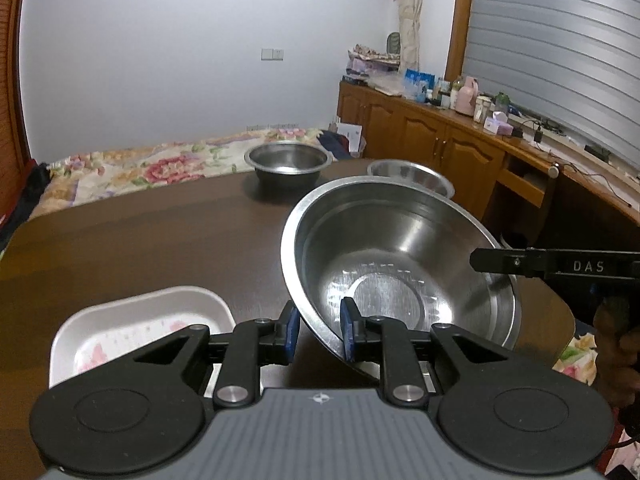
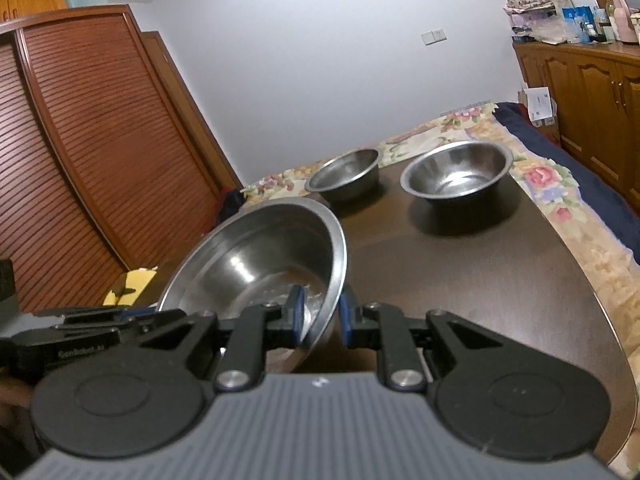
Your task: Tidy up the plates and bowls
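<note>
White rounded-rectangular tray with a faint pink print (image 1: 120, 332): lies flat on the dark brown wooden table (image 1: 140, 240) at the near left of the left wrist view, just beside the left gripper (image 1: 319, 330). Left gripper: blue-padded fingers astride the near rim of the large shiny stainless-steel bowl (image 1: 400, 264), one pad outside the wall and one inside; whether both pads press the metal cannot be told. Large bowl: tilted, its mouth turned toward the left camera, its far side off the table. Right gripper (image 2: 320, 316): enters the left view from the right edge as a black finger reaching the bowl's opposite rim; in its own view the blue pads sit either side of that rim, clamped close on the wall. Medium stainless-steel bowl (image 1: 288, 164), (image 2: 456, 172): upright on the far part of the table, well apart from the large one. Small stainless-steel bowl (image 1: 412, 176), (image 2: 346, 170): upright near the medium bowl, partly hidden behind the large bowl's rim in the left view. Floral bedspread (image 2: 560, 184): beyond the table's far edge.
</note>
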The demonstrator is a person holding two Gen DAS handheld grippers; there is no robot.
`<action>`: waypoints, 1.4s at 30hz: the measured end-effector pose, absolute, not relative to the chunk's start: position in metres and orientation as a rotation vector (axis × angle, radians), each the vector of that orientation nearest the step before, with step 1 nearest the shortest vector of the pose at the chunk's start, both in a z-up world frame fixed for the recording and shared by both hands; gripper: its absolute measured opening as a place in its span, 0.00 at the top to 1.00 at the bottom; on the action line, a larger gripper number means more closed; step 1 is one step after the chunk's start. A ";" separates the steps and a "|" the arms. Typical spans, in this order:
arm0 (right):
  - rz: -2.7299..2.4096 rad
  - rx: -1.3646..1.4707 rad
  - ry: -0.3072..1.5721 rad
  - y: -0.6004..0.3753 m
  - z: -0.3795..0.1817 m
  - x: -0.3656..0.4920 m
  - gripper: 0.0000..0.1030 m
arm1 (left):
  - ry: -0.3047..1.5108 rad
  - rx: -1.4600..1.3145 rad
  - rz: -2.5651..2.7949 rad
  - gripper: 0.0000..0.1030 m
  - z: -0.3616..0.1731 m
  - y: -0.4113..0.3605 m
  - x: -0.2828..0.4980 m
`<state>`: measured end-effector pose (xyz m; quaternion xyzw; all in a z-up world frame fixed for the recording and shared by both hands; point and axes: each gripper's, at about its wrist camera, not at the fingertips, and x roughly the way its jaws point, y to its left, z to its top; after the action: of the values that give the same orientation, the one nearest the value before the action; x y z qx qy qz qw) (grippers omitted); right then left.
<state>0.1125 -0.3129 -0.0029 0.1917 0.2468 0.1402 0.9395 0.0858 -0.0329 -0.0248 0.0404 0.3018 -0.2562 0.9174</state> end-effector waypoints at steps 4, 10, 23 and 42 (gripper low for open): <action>0.291 0.398 0.518 -0.312 -0.007 0.111 0.80 | 0.639 0.082 -0.524 0.77 -0.031 -0.032 0.084; 0.290 0.399 0.543 -0.311 -0.013 0.112 0.80 | 0.656 0.083 -0.521 0.77 -0.035 -0.033 0.083; 0.289 0.378 0.556 -0.308 -0.012 0.107 0.80 | 0.672 0.083 -0.524 0.76 -0.037 -0.031 0.083; 0.265 0.325 0.550 -0.305 -0.012 0.112 0.79 | 0.648 0.099 -0.512 0.65 -0.038 -0.033 0.083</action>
<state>0.1119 -0.3045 -0.0124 0.1592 0.2695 0.1299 0.9408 0.0834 -0.0334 -0.0376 0.0481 0.3148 -0.2485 0.9148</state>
